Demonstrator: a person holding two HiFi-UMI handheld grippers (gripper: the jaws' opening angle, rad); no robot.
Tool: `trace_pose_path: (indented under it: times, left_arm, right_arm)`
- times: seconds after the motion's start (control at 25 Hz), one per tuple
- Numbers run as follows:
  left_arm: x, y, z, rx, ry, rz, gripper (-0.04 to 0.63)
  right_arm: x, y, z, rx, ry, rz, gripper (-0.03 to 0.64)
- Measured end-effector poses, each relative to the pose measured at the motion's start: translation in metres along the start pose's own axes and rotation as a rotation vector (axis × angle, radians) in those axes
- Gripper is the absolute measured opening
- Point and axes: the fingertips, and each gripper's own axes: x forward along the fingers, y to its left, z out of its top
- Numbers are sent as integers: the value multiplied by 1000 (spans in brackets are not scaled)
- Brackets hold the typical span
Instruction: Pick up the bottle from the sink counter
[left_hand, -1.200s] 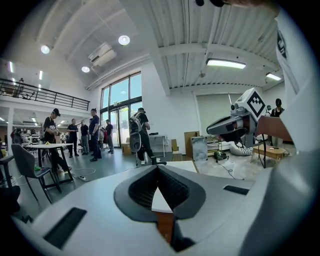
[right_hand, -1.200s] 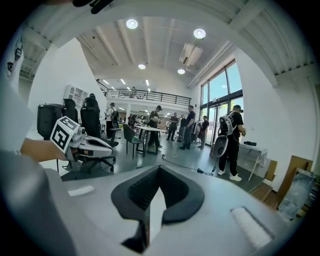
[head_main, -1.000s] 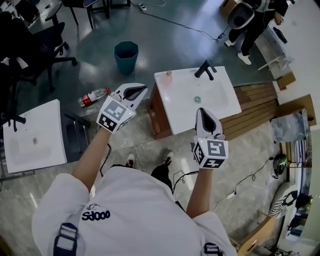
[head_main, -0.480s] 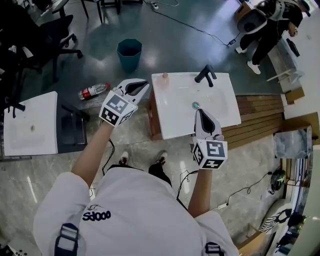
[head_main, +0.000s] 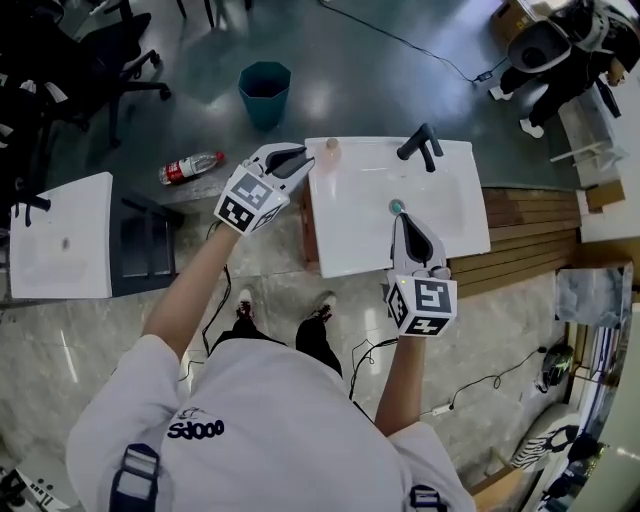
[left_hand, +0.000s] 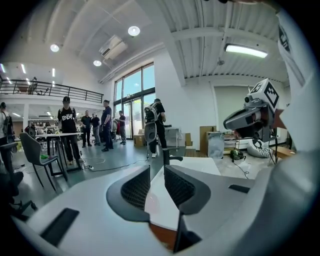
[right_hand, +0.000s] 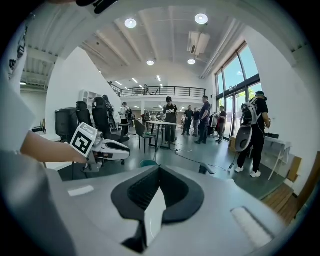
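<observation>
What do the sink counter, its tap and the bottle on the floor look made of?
Sink counter: smooth white with a soft sheen, likely ceramic or cast stone. Tap: matte black, probably coated metal. Floor bottle: clear plastic, judging by its see-through body; red label.

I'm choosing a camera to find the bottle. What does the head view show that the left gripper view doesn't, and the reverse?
Only the head view: the small bottle at the counter's far left corner, the drain, the bin and a floor bottle.
Only the left gripper view: the gap between the left gripper's fingers, opening, with nothing in it, and people by tall windows.
Both: the counter, the faucet and the right gripper.
</observation>
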Motion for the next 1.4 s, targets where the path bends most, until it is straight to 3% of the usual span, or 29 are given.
trace_pose_path:
  times: [0.8, 1.08, 1.4]
  left_arm:
    - [98, 11, -59, -91, 98, -66, 163]
    - [129, 16, -90, -69, 150, -30, 187]
    - [154, 20, -109, -84, 146, -16, 193]
  right_arm:
    - [44, -38, -27, 46, 75, -27, 11]
    - [50, -47, -38, 45, 107, -25, 11]
    - [48, -50, -58, 66, 155, -23, 11]
